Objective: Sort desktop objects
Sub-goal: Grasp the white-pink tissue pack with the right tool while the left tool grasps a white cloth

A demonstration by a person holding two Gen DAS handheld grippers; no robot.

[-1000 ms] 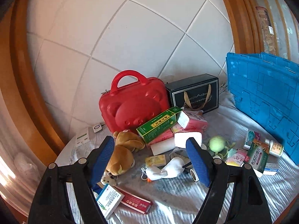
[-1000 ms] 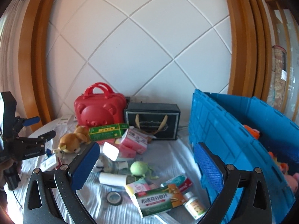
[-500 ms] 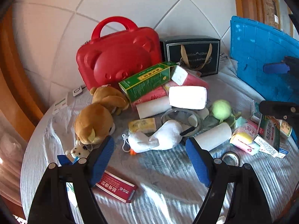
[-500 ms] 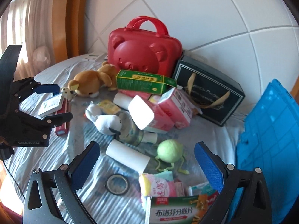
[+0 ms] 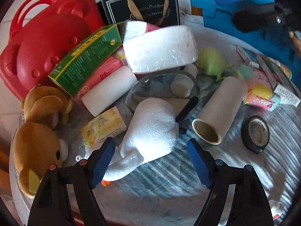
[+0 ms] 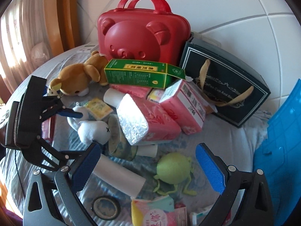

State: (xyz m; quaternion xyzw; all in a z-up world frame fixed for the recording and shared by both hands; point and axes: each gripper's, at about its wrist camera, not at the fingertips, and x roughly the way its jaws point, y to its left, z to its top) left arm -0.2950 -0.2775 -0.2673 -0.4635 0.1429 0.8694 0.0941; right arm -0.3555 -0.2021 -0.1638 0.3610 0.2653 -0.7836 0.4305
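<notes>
A jumble of objects lies on the striped cloth. My left gripper (image 5: pixel 150 163) points down at a white plush toy (image 5: pixel 150 128). The toy's body and neck lie between its blue pads (image 5: pixel 102 162). The jaws are closing and the right pad still stands clear of the toy. My right gripper (image 6: pixel 148 169) is open over a green plush ball (image 6: pixel 173 167) and a paper roll (image 6: pixel 118 179), gripping neither. A brown teddy bear (image 5: pixel 37 143), a green carton (image 5: pixel 86 56) and pink tissue packs (image 6: pixel 160 124) lie in the pile.
A red bear-faced case (image 6: pixel 143 35) and a dark gift box (image 6: pixel 225 90) stand at the back. A blue crate (image 6: pixel 282 150) is at the right. A black tape roll (image 5: pixel 255 133), a round tin (image 6: pixel 118 141) and medicine boxes (image 5: pixel 272 75) lie around.
Both grippers have sunk and tipped down toward the pile. The white toy now sits between the left pads, which stand a little narrower. The green ball has come between the right pads.
</notes>
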